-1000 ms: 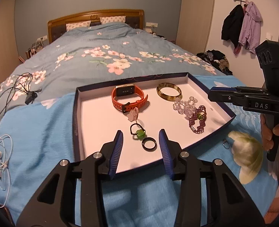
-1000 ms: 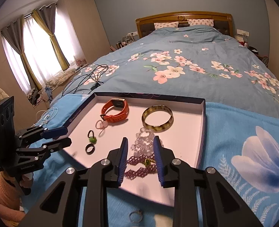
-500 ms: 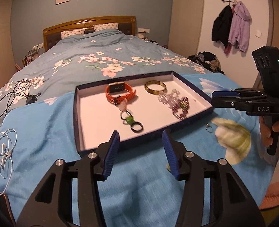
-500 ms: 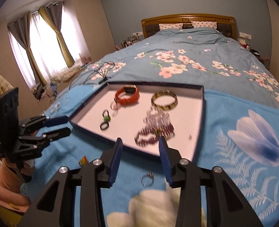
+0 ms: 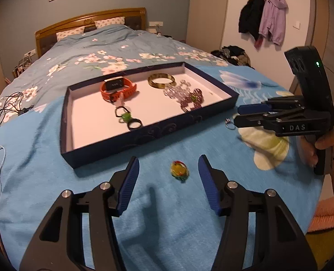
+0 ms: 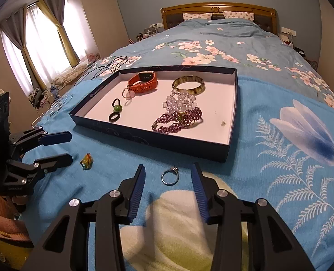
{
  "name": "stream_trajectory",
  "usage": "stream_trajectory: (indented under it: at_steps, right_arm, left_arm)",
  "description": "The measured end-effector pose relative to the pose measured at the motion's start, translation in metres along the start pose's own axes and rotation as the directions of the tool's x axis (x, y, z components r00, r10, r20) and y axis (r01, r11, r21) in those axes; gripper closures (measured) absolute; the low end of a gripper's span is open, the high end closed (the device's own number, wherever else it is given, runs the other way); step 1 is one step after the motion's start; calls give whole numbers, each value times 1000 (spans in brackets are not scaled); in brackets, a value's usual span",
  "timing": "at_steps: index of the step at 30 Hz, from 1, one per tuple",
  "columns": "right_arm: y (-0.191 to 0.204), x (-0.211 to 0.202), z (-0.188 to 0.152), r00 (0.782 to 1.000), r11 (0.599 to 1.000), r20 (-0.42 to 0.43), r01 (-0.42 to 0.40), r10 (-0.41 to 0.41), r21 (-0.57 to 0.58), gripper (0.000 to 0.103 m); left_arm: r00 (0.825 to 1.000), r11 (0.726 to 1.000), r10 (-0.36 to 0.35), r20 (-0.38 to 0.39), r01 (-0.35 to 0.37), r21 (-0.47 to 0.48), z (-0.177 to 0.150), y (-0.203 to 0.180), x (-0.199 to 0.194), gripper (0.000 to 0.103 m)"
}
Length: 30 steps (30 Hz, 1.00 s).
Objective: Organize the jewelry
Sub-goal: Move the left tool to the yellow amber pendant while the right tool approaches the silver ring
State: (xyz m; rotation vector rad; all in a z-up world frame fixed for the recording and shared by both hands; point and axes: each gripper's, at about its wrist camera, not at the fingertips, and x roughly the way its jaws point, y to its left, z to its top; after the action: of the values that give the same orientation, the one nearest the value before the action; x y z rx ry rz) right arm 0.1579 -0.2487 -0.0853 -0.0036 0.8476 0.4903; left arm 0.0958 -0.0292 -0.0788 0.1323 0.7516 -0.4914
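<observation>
Left wrist view: left gripper (image 5: 168,176) has backed off the tray (image 5: 144,133) – jaws released around yellow ring (image 5: 178,171); right gripper (image 6: 168,179) released over silver ring (image 6: 170,176) – two pieces left.

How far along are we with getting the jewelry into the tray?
Mostly done: the orange watch, bangle, bead bracelets and small rings already lie in the tray. Nothing is in hand; both claws are open. Left: the yellow-green ring ahead of the left claw and the silver ring between the right claw fingers.
</observation>
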Motion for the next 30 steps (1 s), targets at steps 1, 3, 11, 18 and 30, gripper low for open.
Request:
stream_trajectory:
  at_steps: [1, 3, 11, 18, 30]
  right_arm:
    - [0, 1, 0, 1000, 1000, -3, 7, -7, -3, 63]
    - [0, 3, -2, 1000, 1000, -10, 3, -3, 2, 61]
    - [0, 6, -4, 1000, 1000, -19, 3, -3, 4, 60]
    - [1, 9, -3, 999, 1000, -31, 8, -8, -1, 59]
    - [10, 19, 0, 997, 998, -50, 53, -54, -40, 59]
  left_arm:
    - [1000, 1000, -1, -11, 1, 4, 0, -1, 2, 49]
    - [1000, 1000, -3, -29, 3, 6, 0, -3, 6, 49]
    - [995, 999, -34, -99, 34, -1, 0, -4, 23, 61]
    - [989, 998, -64, -131, 64, -8, 0, -4, 33, 67]
    - [990, 998, -49, -136, 44, -38, 3, 2, 37, 84]
